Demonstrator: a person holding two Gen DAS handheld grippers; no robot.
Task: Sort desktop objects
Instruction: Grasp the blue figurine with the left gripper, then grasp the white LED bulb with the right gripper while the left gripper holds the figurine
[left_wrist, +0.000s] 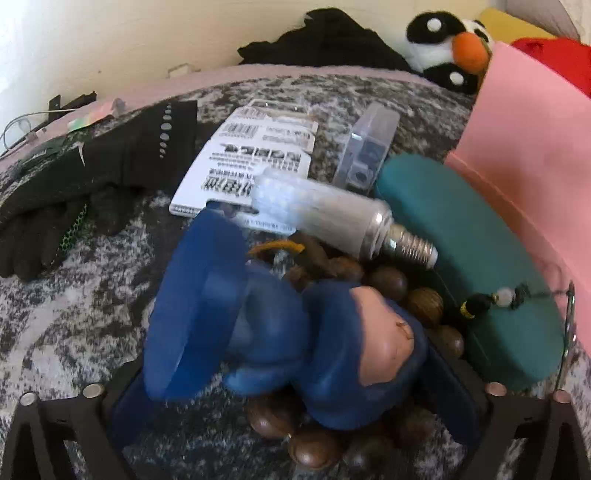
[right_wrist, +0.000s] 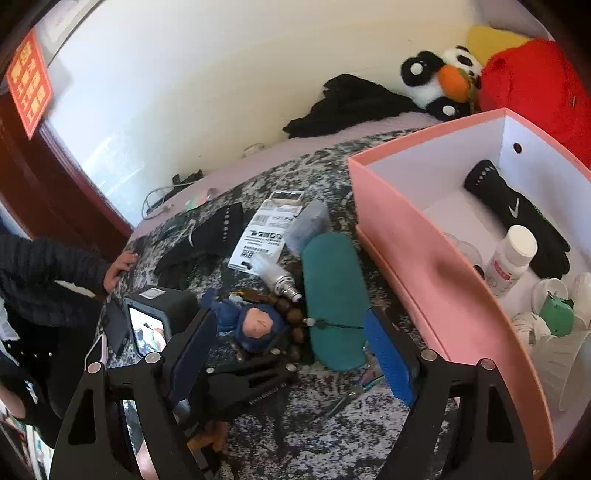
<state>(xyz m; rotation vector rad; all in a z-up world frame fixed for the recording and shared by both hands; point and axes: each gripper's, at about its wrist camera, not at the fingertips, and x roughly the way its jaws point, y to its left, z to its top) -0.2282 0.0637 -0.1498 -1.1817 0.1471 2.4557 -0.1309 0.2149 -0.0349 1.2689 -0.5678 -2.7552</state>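
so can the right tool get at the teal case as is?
Probably yes. The right tool is open and empty, and the teal case lies just ahead with its top bare. The bead string and bulb crowd its left edge, the pink box its right.

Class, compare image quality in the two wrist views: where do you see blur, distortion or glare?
Left wrist view: the blue doll and bulb look smeared and soft. Right wrist view: sharper, though fisheye bends the pink box rim, dark vignette fills the corners, and the wall is washed bright.
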